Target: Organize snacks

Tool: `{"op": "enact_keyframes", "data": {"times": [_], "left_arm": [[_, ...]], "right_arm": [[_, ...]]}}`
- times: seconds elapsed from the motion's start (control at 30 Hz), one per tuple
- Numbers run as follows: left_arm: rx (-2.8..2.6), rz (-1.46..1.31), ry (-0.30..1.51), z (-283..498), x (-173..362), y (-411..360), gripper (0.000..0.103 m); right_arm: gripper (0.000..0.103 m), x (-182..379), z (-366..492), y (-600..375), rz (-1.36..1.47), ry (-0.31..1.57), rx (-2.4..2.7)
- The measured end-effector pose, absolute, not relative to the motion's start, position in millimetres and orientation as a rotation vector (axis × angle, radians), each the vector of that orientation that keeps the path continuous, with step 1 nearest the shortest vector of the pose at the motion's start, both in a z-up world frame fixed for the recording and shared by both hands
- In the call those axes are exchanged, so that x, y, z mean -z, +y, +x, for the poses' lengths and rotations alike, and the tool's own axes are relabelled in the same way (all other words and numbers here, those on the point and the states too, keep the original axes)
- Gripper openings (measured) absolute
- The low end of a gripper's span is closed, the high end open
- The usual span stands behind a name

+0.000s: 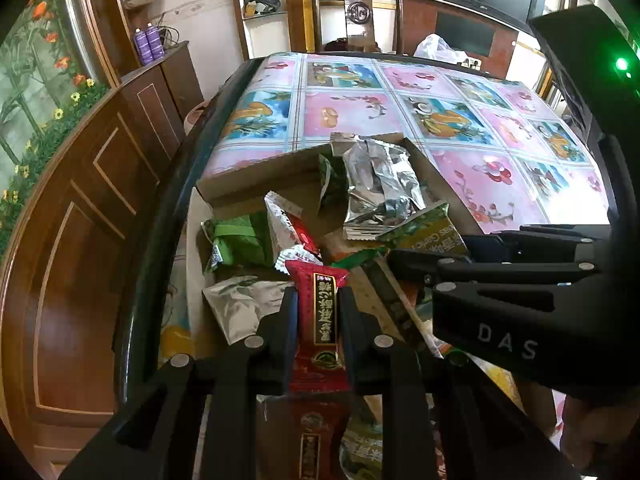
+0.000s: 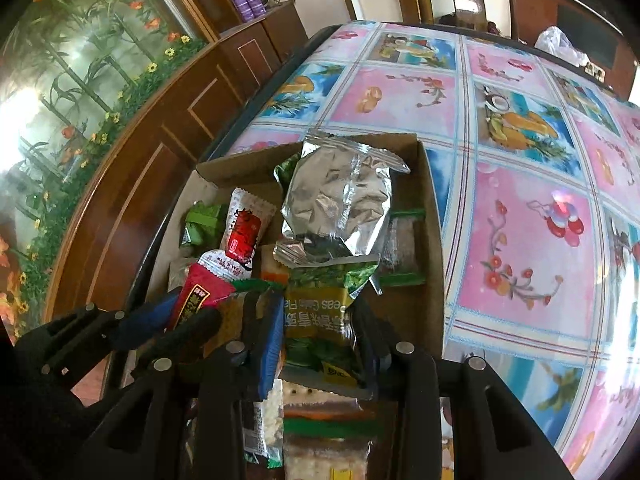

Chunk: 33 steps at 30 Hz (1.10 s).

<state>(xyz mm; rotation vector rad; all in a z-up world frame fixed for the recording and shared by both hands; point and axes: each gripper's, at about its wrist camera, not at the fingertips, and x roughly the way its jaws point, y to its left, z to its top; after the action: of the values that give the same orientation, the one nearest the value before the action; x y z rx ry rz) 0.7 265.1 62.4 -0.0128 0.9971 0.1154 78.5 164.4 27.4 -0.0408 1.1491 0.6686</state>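
An open cardboard box (image 1: 256, 184) (image 2: 432, 240) of snack packets stands on the table's left side. My left gripper (image 1: 318, 296) is shut on a red snack bar packet (image 1: 320, 312), held lengthwise between its fingers above the box. In the right wrist view that gripper (image 2: 188, 314) shows at lower left with the red packet (image 2: 200, 296). My right gripper (image 2: 320, 316) is shut on a green pea packet (image 2: 320, 320) just beside it; in the left wrist view it (image 1: 394, 258) comes in from the right with that packet (image 1: 428, 234) at its tips.
A crumpled silver foil bag (image 1: 380, 184) (image 2: 340, 208) lies on top of the box's contents, with a white-and-red packet (image 2: 246, 224) and green packets (image 1: 240, 240) beside it. The table (image 2: 520, 240) has a pink and blue patterned cloth. Wooden cabinets stand left, a chair (image 1: 356, 12) behind.
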Motion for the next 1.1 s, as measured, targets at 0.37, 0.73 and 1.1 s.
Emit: {"op": "enact_keyframes", "data": {"times": [0.37,0.73,1.1], "left_arm": [[-0.110,-0.028,1.005,-14,-64,257,0.019],[-0.125,-0.062,1.009,-38,-68,254,0.021],[-0.140,-0.069,0.989,-64,-77,244,0.036]], "right_arm": [[0.048,-37,63,155,-0.036,1.146,-0.688],[0.054,-51,44,137,-0.024,1.125,-0.693],[0.059,-56,2,103,-0.030,1.114,-0.703]]}}
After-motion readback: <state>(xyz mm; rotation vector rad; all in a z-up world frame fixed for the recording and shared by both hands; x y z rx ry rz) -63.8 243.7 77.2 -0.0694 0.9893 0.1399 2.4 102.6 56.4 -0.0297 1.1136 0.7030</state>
